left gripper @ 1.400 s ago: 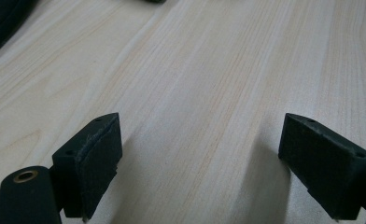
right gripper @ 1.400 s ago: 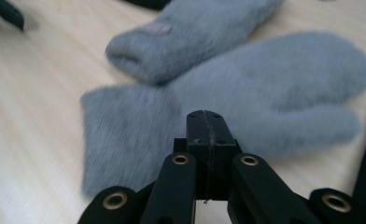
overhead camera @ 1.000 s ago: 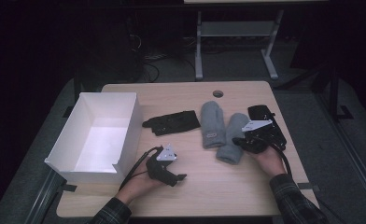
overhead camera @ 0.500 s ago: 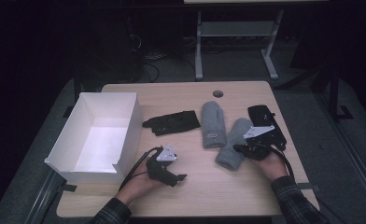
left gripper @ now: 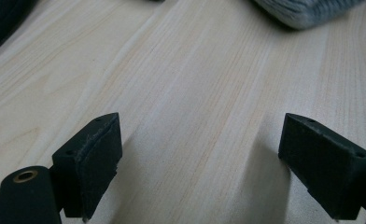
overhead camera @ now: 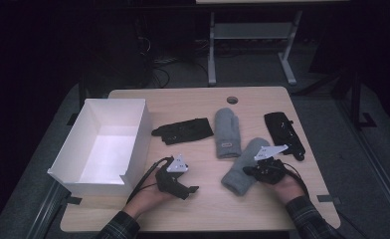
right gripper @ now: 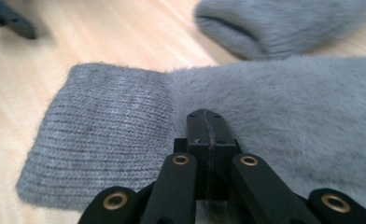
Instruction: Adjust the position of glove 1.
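A grey mitten (overhead camera: 239,178) (right gripper: 106,130) lies slanted at the front right of the wooden table (overhead camera: 203,219). My right gripper (overhead camera: 250,171) (right gripper: 207,119) is shut on its fuzzy fabric just past the ribbed cuff. A second grey mitten (overhead camera: 226,132) (right gripper: 284,23) lies flat farther back. My left gripper (overhead camera: 187,188) (left gripper: 200,140) rests open on bare wood at the front, with nothing between its fingers. The held mitten's end (left gripper: 307,9) shows ahead of it.
A white open box (overhead camera: 136,144) stands at the left. One black glove (overhead camera: 183,130) lies beside the box. Another black glove (overhead camera: 282,132) lies at the right edge. A cable hole (overhead camera: 232,99) sits near the far edge.
My right gripper has drawn the grey mitten toward the table's front, away from the other mitten and off the right black glove. The left gripper has stayed put.
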A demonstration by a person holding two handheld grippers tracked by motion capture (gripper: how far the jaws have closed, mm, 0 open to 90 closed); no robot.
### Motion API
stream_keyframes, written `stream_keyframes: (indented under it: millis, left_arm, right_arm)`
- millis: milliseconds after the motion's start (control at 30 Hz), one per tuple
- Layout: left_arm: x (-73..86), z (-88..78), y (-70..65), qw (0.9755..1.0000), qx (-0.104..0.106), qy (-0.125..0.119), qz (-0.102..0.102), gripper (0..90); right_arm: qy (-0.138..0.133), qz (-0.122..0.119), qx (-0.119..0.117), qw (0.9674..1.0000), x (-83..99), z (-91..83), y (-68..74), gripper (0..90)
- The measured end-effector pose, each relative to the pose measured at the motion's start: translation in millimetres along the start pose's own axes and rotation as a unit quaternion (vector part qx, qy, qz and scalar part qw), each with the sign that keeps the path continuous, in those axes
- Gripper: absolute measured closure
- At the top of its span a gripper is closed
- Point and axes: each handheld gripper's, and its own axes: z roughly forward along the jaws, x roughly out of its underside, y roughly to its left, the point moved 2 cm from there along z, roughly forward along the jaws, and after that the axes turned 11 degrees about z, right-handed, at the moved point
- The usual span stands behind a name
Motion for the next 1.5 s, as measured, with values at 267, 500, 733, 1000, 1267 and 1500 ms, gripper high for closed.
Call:
stream_keyframes:
  millis: [267,500,733,1000,1267,1500]
  left_arm:
    - [0.0,-0.1,0.0,1.0000,0.000,0.000,0.000,12.7]
    - [-0.2,0.3,-0.5,1.0000,0.000,-0.003,-0.003,12.7]
    - [-0.2,-0.2,0.2,1.0000,-0.001,0.000,0.002,12.7]
    - [-0.1,-0.4,0.4,1.0000,0.000,0.002,0.004,12.7]
    - [0.0,-0.4,0.4,1.0000,0.000,0.002,0.004,12.7]
    - [0.0,-0.4,0.3,1.0000,0.000,0.002,0.004,12.7]
  right_arm:
    - [0.010,-0.022,-0.020,0.9995,2.5,0.6,22.4,90.0]
    - [0.009,-0.038,-0.031,0.9987,2.0,-0.8,36.6,90.0]
    - [-0.028,-0.013,0.005,0.9995,-10.6,-16.5,2.6,90.0]
    - [-0.051,0.026,0.083,0.9950,-29.9,-20.3,-61.0,90.0]
    - [-0.029,0.039,0.093,0.9944,-25.3,-9.2,-83.6,90.0]
    - [-0.009,0.028,0.065,0.9975,-18.0,-9.6,-74.1,90.0]
